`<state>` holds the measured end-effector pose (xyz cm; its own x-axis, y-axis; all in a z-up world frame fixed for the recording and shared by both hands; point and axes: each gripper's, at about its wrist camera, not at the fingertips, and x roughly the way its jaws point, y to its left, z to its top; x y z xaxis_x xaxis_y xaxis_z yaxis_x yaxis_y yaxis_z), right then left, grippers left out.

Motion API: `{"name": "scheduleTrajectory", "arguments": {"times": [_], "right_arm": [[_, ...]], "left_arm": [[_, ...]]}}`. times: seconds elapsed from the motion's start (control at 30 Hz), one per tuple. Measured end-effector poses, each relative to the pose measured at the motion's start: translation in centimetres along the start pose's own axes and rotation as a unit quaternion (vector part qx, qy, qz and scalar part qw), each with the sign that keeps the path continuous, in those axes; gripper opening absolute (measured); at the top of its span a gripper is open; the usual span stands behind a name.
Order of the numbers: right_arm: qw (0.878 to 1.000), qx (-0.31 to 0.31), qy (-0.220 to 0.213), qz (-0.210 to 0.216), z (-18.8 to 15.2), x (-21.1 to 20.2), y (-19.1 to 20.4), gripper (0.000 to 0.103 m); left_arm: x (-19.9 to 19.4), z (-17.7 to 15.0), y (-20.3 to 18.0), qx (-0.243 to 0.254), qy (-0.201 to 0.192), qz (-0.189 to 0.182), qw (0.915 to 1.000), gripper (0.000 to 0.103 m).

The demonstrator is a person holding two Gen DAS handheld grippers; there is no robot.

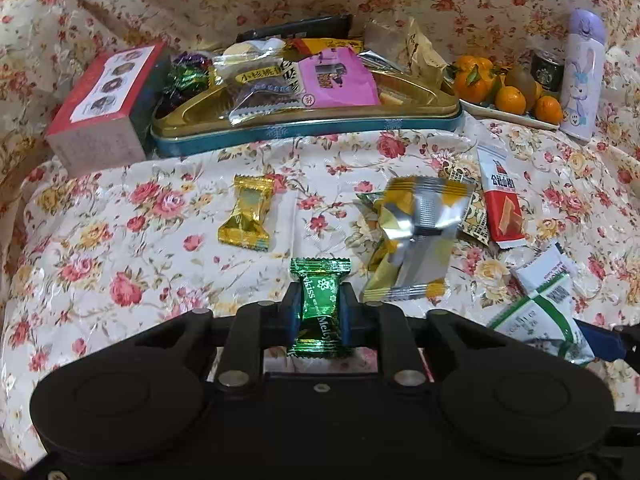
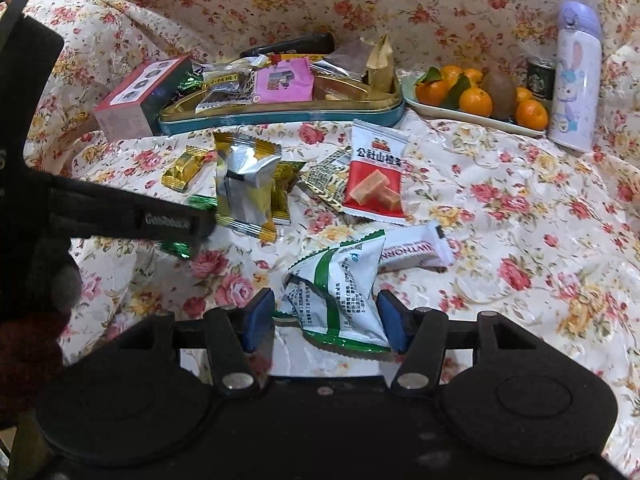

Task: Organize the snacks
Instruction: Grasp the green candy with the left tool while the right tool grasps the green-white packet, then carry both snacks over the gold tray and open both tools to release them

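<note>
My left gripper (image 1: 320,312) is shut on a green foil candy (image 1: 320,308), held just above the floral cloth. It also shows in the right wrist view as a black arm (image 2: 132,216) at the left, with the green candy (image 2: 180,246) at its tip. My right gripper (image 2: 326,320) is open, its blue pads either side of a white-and-green snack packet (image 2: 340,292) lying on the cloth. The teal-and-gold tin tray (image 1: 304,128) at the back holds several snacks. Loose on the cloth lie a gold candy (image 1: 246,212), a silver-yellow packet (image 1: 416,236) and a red-white packet (image 1: 502,200).
A red box (image 1: 100,104) stands left of the tray. A plate of oranges (image 2: 476,100), a small dark can (image 2: 540,76) and a lilac rabbit bottle (image 2: 574,80) stand at the back right. A white bar wrapper (image 2: 416,250) lies beyond the right gripper.
</note>
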<state>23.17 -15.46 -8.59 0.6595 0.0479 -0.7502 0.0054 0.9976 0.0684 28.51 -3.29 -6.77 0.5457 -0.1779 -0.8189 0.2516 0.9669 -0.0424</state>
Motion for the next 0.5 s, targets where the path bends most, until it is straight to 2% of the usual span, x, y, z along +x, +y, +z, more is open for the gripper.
{"name": "scheduleTrajectory", "arguments": {"times": [0.17, 0.5], "right_arm": [[1.000, 0.016, -0.007, -0.001, -0.7, -1.5, -1.0, 0.059], [0.998, 0.049, -0.036, -0.003, -1.8, -5.9, -2.6, 0.059]], "left_arm": [[-1.2, -0.8, -0.1, -0.014, 0.012, -0.006, 0.9998, 0.024], [-7.0, -2.5, -0.9, -0.025, -0.002, -0.007, 0.9997, 0.024]]}}
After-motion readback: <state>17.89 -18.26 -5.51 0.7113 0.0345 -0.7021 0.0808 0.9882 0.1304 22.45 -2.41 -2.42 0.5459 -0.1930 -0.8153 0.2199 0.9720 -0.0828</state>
